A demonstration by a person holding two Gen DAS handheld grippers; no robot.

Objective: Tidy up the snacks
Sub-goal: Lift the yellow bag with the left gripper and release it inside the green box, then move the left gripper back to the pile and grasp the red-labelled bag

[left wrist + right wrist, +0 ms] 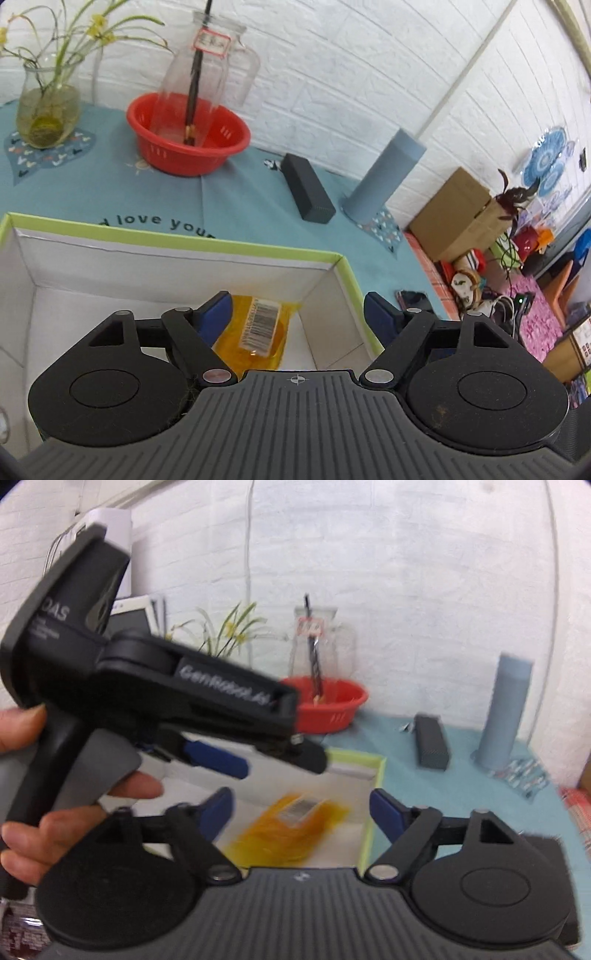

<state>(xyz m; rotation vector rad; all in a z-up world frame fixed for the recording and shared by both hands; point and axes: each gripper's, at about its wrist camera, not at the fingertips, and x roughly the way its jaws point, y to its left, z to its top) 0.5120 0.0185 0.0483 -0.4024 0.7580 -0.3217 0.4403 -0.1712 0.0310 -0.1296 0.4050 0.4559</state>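
Yellow and shiny, one snack bag (258,332) lies flat in my white box (343,291), near its right wall, long side running away from me. My two claws, left (299,317) and right (301,812), both hang wide open over it, holding nothing.

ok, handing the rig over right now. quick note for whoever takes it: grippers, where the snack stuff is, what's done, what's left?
Left gripper: open, nothing between the fingers, above the box's right end.
Right gripper: open, empty, also over the box.
Yellow snack packet: lying flat on the floor of the white box with the green rim, barcode label up, free of both grippers.
Done: that one packet is in the box.
Left: no other snack clearly in view. The red basket holds only a glass pitcher. Small wrappers near the grey cylinder are too blurred to identify; check them.
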